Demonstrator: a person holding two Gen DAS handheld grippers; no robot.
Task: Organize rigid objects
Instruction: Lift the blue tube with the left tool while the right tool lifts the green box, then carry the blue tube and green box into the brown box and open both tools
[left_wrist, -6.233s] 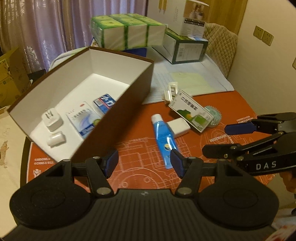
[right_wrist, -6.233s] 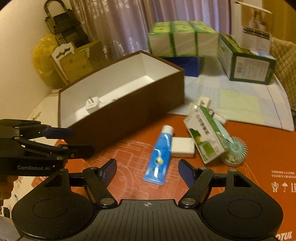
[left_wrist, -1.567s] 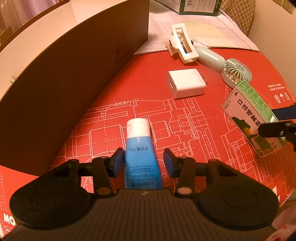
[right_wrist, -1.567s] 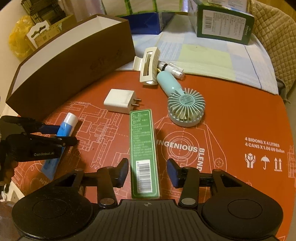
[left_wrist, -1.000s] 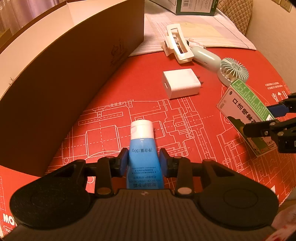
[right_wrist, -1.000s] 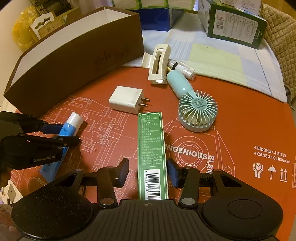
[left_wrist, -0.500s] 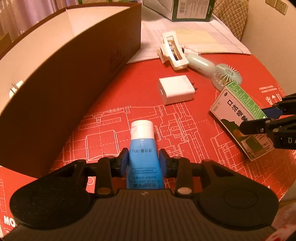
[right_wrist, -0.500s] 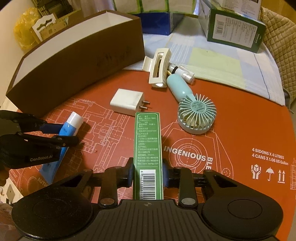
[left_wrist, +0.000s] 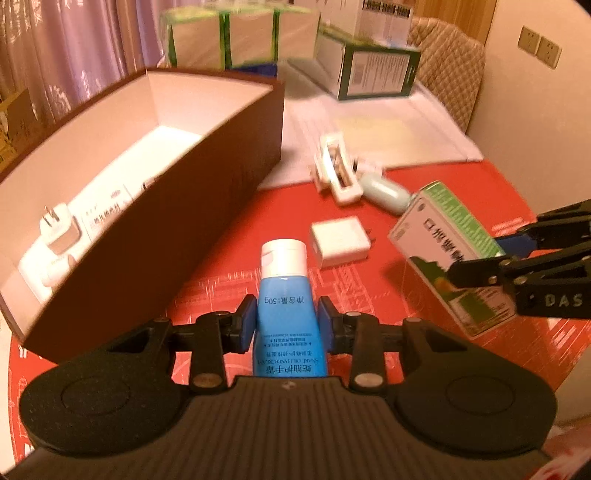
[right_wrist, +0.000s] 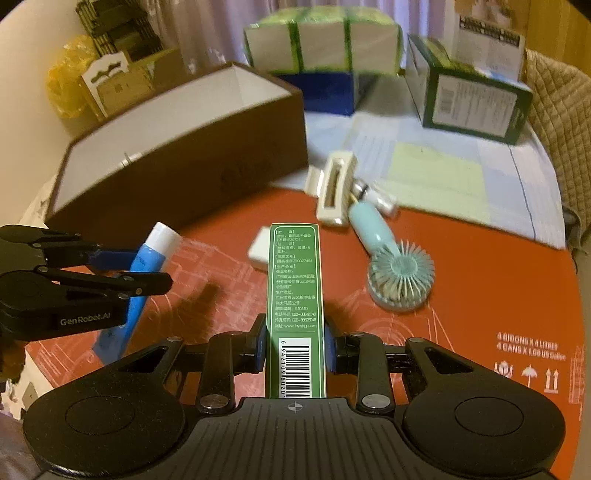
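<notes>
My left gripper (left_wrist: 286, 319) is shut on a blue tube with a white cap (left_wrist: 284, 295) and holds it above the red mat; the tube also shows in the right wrist view (right_wrist: 147, 266). My right gripper (right_wrist: 294, 345) is shut on a green medicine box (right_wrist: 294, 288), lifted off the mat; the box also shows in the left wrist view (left_wrist: 447, 251). The brown storage box with a white inside (left_wrist: 207, 192) lies to the left and holds a white plug (left_wrist: 59, 229) and flat packets.
A white charger (left_wrist: 340, 243), a cream hair clip (right_wrist: 334, 188) and a teal hand fan (right_wrist: 399, 273) lie on the red mat (right_wrist: 480, 295). Green-and-white cartons (right_wrist: 321, 40) and a dark green box (right_wrist: 472, 96) stand at the back on a cloth.
Both grippers have risen from the mat with their objects. The tube and the green box are now lifted, and the view has tilted up toward the brown box.
</notes>
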